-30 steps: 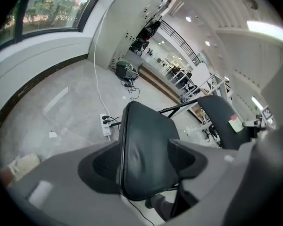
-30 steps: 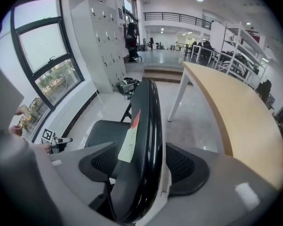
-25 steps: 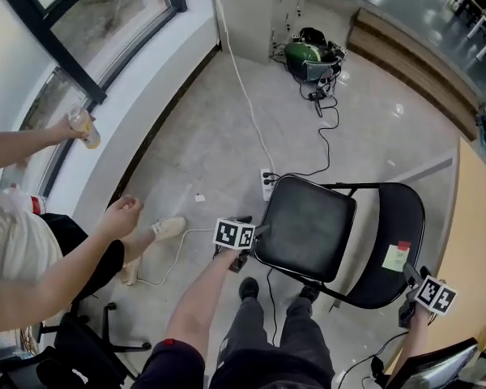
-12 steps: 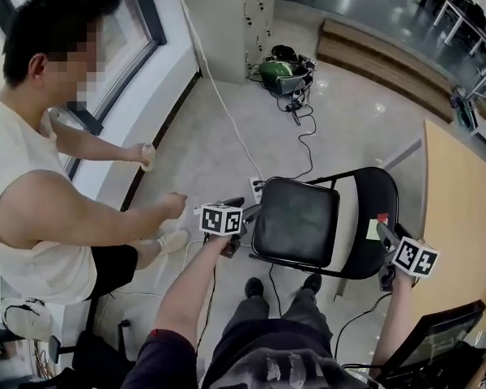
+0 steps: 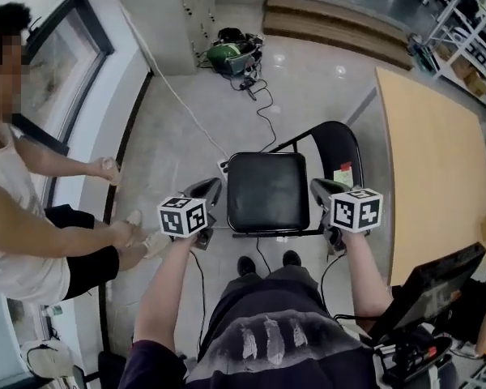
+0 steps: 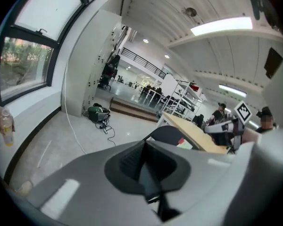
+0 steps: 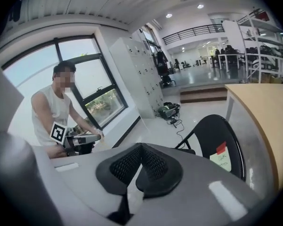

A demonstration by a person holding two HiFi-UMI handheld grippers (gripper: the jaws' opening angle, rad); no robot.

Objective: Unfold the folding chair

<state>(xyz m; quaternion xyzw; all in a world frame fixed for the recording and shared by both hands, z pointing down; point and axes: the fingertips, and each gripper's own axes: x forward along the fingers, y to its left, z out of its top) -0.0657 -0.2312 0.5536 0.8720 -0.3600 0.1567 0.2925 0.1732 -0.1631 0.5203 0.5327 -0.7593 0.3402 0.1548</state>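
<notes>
The left gripper (image 5: pixel 213 188) and right gripper (image 5: pixel 317 188), grey moulded plastic, are both clenched on nothing, their jaws just closed. They flank the folding chair (image 5: pixel 285 186), which stands opened on the glossy grey floor (image 5: pixel 186 112) beside a wooden table (image 5: pixel 425 152). Its square padded black seat (image 5: pixel 267 193) is nearest and its rounded backrest (image 5: pixel 340 143) farthest, so the chair's long axis runs away from the person.

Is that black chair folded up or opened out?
Opened out: the seat lies flat, with the backrest standing behind it.
</notes>
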